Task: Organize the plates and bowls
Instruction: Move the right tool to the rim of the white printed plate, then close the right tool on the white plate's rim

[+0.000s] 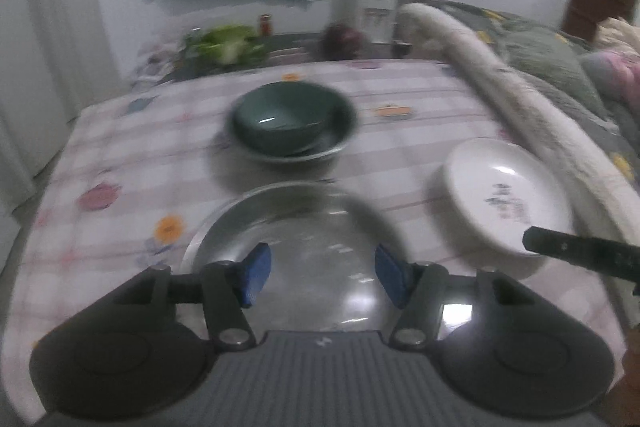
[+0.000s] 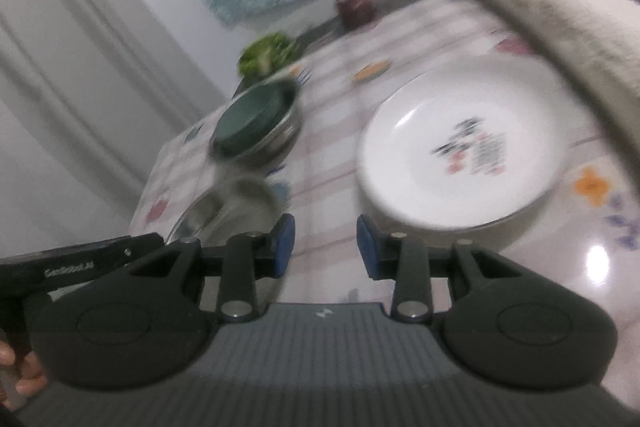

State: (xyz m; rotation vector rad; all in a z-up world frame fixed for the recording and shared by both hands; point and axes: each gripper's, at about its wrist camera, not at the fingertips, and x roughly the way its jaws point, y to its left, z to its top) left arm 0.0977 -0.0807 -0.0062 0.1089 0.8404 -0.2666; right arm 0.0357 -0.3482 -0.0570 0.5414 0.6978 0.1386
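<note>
Left wrist view shows the left gripper (image 1: pixel 320 277) spread and empty over the steel plate (image 1: pixel 288 251), the right gripper (image 2: pixel 325 251) likewise parted (nothing held) near the white plate (image 2: pixel 460 147), so stacking seemingly comes next, needing a rim grip.

Left hand-held gripper (image 1: pixel 320 277) jaws apart, empty, right hand-held gripper (image 2: pixel 325 247) likewise
</note>
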